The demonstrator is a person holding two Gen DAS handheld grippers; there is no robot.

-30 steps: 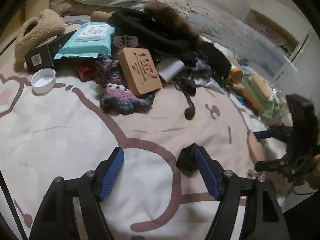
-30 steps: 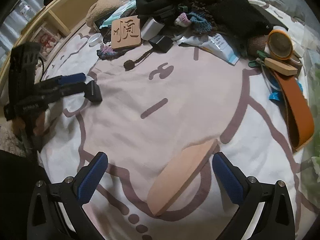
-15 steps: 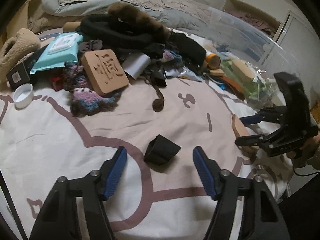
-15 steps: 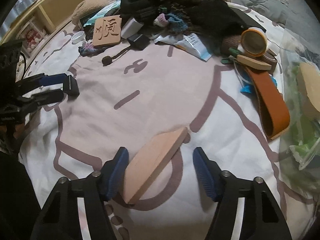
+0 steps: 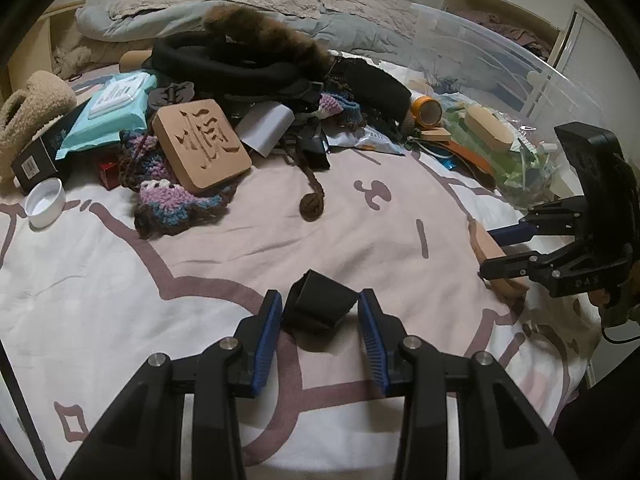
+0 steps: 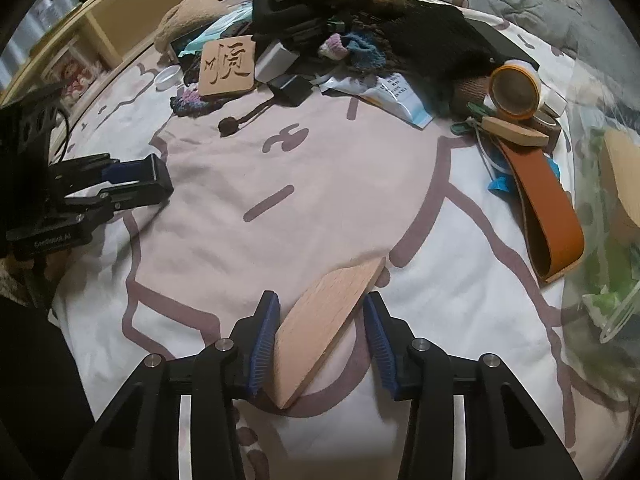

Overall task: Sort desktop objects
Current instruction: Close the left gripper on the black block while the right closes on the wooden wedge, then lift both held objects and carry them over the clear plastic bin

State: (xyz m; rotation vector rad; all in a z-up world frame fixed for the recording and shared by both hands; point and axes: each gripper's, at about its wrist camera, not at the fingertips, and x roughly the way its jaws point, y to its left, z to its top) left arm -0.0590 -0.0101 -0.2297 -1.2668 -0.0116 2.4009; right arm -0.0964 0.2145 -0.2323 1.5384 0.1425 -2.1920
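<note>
left tongs closing around black pouch | right tongs closing around wood wedge | blanket

A white bed cover with pink patches and mauve outlines is lying spread over the bed. Quilted grey-blue bedding is lying bunched along the far edge. A pale yellow wooden shelf unit is standing just beside the bed.

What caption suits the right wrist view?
Right gripper jaws closing around a wooden wedge on the bedsheet.
</note>
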